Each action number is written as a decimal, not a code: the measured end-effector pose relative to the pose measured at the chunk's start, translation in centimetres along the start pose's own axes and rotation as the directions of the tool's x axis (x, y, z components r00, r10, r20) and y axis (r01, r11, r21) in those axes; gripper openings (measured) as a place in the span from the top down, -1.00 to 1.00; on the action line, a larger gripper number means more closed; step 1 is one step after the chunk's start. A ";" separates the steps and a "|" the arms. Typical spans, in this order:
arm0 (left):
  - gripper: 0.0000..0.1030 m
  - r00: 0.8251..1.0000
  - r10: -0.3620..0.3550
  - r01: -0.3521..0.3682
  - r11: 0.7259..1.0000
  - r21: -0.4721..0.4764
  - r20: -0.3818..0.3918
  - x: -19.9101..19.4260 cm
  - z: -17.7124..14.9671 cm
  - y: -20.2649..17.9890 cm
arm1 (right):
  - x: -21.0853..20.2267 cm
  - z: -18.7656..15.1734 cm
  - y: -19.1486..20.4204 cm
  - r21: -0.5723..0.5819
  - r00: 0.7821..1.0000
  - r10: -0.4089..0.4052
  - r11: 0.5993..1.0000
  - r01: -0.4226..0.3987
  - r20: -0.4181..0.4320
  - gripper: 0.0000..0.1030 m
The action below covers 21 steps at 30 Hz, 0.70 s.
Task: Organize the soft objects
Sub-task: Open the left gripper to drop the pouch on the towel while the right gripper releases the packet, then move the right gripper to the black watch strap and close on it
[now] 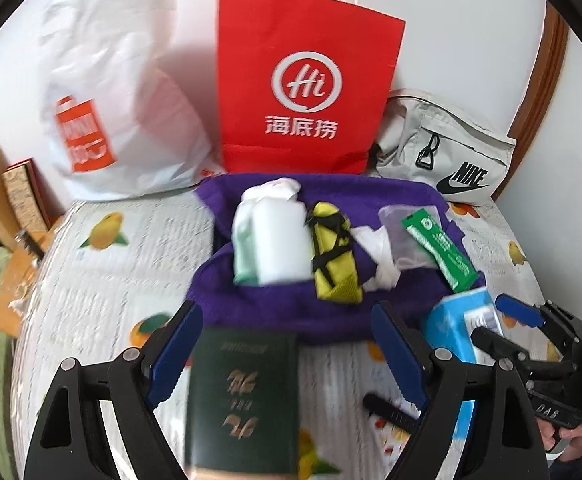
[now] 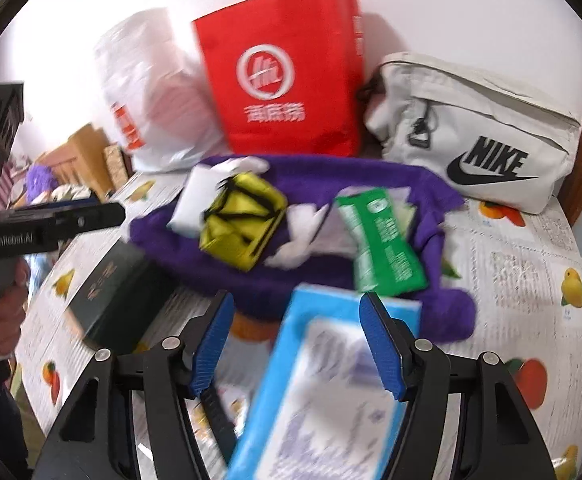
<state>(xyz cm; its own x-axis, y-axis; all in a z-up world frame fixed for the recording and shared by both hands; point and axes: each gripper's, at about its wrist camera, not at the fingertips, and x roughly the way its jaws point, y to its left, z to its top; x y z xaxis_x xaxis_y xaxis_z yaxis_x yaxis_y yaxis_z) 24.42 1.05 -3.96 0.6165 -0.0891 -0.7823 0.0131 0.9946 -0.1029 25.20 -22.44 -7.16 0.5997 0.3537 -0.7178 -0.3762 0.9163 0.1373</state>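
A purple cloth (image 1: 251,304) lies on the fruit-print tablecloth. On it sit a white pack (image 1: 279,240), a yellow pouch with black cords (image 1: 333,252), crumpled white tissue (image 1: 375,256) and a green packet (image 1: 439,252). My left gripper (image 1: 286,308) is open wide above a dark green box (image 1: 243,392), and its right pad stands well clear of the box. My right gripper (image 2: 297,297) is open over a blue tissue pack (image 2: 331,380). The pack lies between the fingers, with a gap at the left pad. The picture is blurred.
A red paper bag (image 1: 303,80), a white plastic bag (image 1: 119,100) and a grey Nike pouch (image 1: 443,148) stand against the back wall. A thin black object (image 1: 387,410) lies near the front. Boxes and clutter (image 1: 15,200) sit past the table's left edge.
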 end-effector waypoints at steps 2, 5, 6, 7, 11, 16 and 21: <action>-0.66 1.000 -0.004 0.004 1.000 -0.013 0.009 -1.0 -0.9 0.8 | -0.3 -1.2 1.7 -0.028 1.000 0.016 0.999 -0.017 -0.013 -0.21; -0.66 1.000 -0.006 0.006 0.999 -0.038 0.019 -2.3 -2.2 2.0 | -0.4 -2.9 4.0 -0.069 0.999 0.032 0.997 -0.034 -0.037 -0.12; -0.66 1.000 -0.009 0.011 0.999 -0.049 0.024 -2.8 -2.7 2.6 | -0.3 -3.5 4.7 -0.082 0.998 0.038 0.996 -0.042 -0.047 -0.06; -0.66 1.000 -0.011 0.012 0.998 -0.054 0.026 -3.0 -3.0 2.9 | -0.1 -4.1 5.6 -0.096 0.997 0.046 0.994 -0.051 -0.061 0.00; -0.66 0.999 -0.012 0.015 0.998 -0.067 0.038 -3.8 -4.5 4.2 | 0.9 -6.0 8.3 -0.137 0.994 0.030 0.990 -0.044 -0.104 0.12; -0.66 0.998 -0.043 0.046 0.996 -0.074 0.044 -4.0 -6.0 5.8 | 2.9 -7.2 9.6 -0.146 0.986 -0.044 0.989 0.020 -0.162 0.28; -0.66 0.996 -0.078 0.082 0.994 -0.078 0.048 -3.7 -6.7 6.8 | 4.1 -7.7 10.6 -0.164 0.978 -0.125 0.982 0.097 -0.167 0.27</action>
<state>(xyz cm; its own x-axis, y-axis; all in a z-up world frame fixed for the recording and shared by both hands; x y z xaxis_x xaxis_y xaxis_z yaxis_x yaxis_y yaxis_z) 16.94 7.76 -5.91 0.6509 -0.1640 -0.7413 0.0023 0.9768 -0.2141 18.25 -12.71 -13.94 0.5154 0.2001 -0.8333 -0.4264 0.9033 -0.0468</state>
